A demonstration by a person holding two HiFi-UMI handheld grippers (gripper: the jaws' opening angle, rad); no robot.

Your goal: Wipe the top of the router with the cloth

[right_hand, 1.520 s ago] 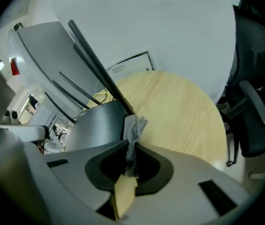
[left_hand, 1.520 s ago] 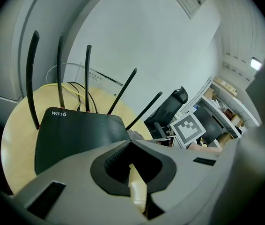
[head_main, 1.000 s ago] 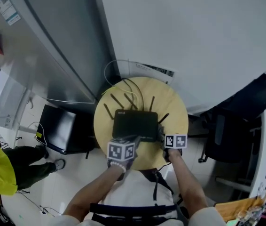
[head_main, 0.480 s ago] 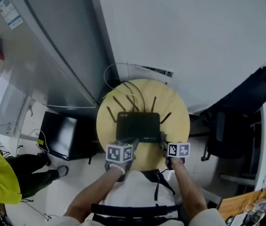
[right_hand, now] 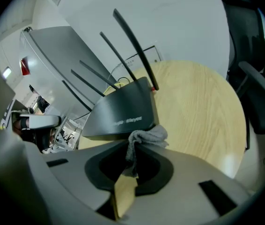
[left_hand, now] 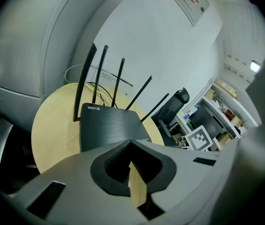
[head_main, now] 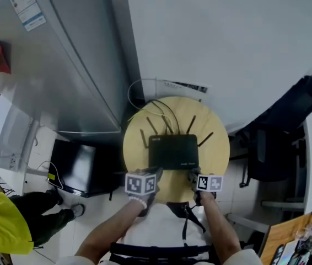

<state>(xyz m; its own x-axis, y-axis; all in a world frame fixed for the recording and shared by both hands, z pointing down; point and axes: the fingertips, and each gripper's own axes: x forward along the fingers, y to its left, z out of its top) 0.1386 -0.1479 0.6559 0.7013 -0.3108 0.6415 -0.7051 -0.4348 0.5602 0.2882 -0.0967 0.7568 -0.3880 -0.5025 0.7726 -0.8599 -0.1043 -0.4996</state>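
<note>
Right gripper [right_hand: 132, 146] pinches a crumpled grey cloth [right_hand: 147, 137] just at the flat black router's [right_hand: 121, 111] near edge; left gripper [left_hand: 131, 146] closed on nothing.

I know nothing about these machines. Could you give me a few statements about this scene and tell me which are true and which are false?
1. The right gripper is clamped on a grey cloth. True.
2. The router is white. False: it is black, with thin black antennas standing up at its back.
3. The table is square. False: it is round, of light wood.
4. The left gripper holds nothing. True: its jaws are together with nothing between them.
5. The cloth lies spread over the whole router top. False: it is bunched up in the right gripper, at the router's near edge.
</note>
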